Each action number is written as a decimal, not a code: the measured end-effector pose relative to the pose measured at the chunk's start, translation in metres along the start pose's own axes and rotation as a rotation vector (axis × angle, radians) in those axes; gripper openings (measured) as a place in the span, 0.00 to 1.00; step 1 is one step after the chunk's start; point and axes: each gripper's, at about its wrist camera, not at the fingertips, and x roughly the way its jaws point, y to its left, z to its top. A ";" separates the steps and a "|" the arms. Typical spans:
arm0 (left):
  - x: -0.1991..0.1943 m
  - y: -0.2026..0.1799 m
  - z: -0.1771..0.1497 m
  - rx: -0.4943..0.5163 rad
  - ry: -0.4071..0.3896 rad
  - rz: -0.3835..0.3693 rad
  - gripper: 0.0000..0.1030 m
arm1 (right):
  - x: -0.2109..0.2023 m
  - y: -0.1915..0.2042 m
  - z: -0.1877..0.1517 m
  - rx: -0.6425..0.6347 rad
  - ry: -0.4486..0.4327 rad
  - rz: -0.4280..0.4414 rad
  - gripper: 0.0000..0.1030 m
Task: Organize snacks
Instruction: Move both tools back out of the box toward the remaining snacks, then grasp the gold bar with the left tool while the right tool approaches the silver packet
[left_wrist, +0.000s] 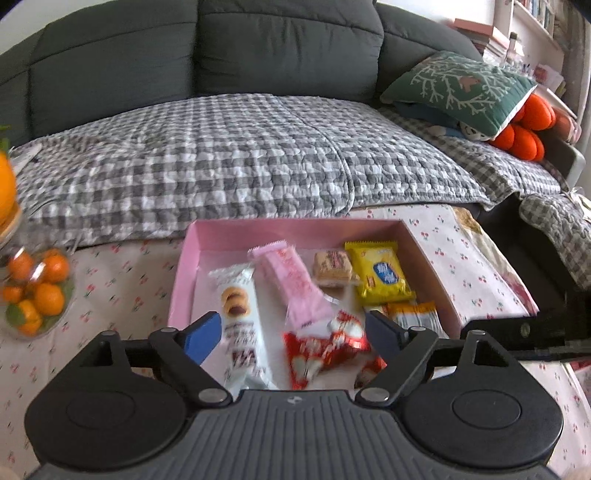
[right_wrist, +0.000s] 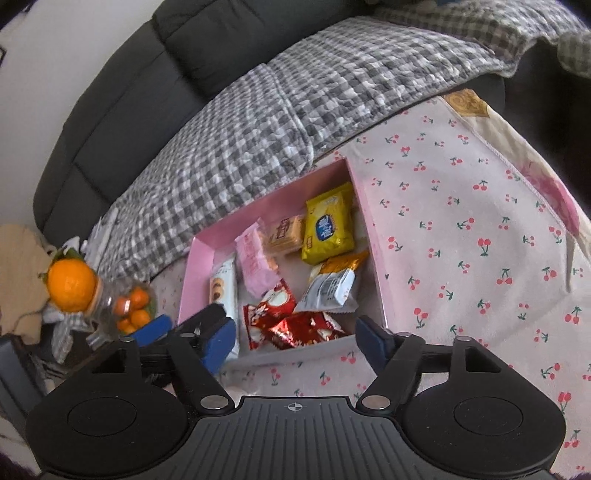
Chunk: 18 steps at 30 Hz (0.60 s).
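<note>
The left tool hangs over the near end of the pink box, its two blue-padded fingers spread wide with nothing pinched; snack packets lie below the gap, not touching the pads. The right tool hovers just in front of the box's near wall, also spread and empty. In the right wrist view the left tool's blue pad shows beside the right tool's left finger.

The box sits on a bench covered by a cherry-print cloth and holds the snacks. Counted from the right wrist view:
- two red foil packets nearest the tools, overlapping
- one long white packet with a round biscuit pictured on it, along the left wall
- one pink packet beside it
- one clear-wrapped sandwich biscuit
- one yellow packet with a blue label, at the far right
- one orange-and-silver packet with a barcode panel facing up

That makes seven. The printing on all of them is too blurred to read.

Left of the box stands a clear container of small oranges; about seven can be counted, and a larger orange sits near it. Behind the bench is a dark sofa under a grey checked blanket, with one green cushion at its right end.
</note>
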 end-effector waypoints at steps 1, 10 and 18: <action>-0.005 0.001 -0.003 -0.002 0.001 0.002 0.84 | -0.002 0.002 -0.002 -0.013 0.000 -0.002 0.73; -0.039 0.004 -0.030 -0.015 0.010 0.053 0.97 | -0.010 0.010 -0.018 -0.089 0.016 -0.019 0.82; -0.053 0.006 -0.055 -0.044 -0.001 0.042 0.99 | -0.015 0.015 -0.033 -0.146 0.010 -0.046 0.84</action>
